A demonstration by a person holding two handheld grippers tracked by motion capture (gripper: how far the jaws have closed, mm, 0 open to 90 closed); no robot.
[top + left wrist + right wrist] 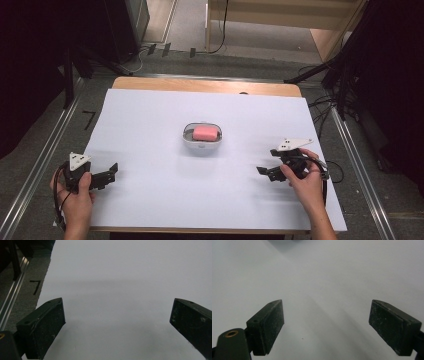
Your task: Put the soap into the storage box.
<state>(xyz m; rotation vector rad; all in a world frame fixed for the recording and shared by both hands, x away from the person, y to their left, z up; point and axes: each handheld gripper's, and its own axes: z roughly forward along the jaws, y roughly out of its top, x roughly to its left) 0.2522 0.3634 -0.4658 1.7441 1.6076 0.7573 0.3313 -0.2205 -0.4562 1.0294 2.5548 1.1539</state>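
Note:
A small white dish (185, 138) sits near the middle of the white sheet, and a pink block (206, 132) lies in it. My left gripper (112, 171) rests low at the near left of the sheet, held by a hand, pointing right. Its jaws stand wide apart over bare sheet, so the left gripper (117, 317) is open and empty. My right gripper (262, 171) is at the near right, held by the other hand, pointing left. The right gripper (325, 322) is open too, with only white sheet between its jaws.
The white sheet (150, 125) covers a wooden table (200, 86). Metal rails (40, 165) run along both sides on grey floor. A black "7" mark (35, 286) lies on the floor left of the sheet. Cables (325, 107) trail at the right.

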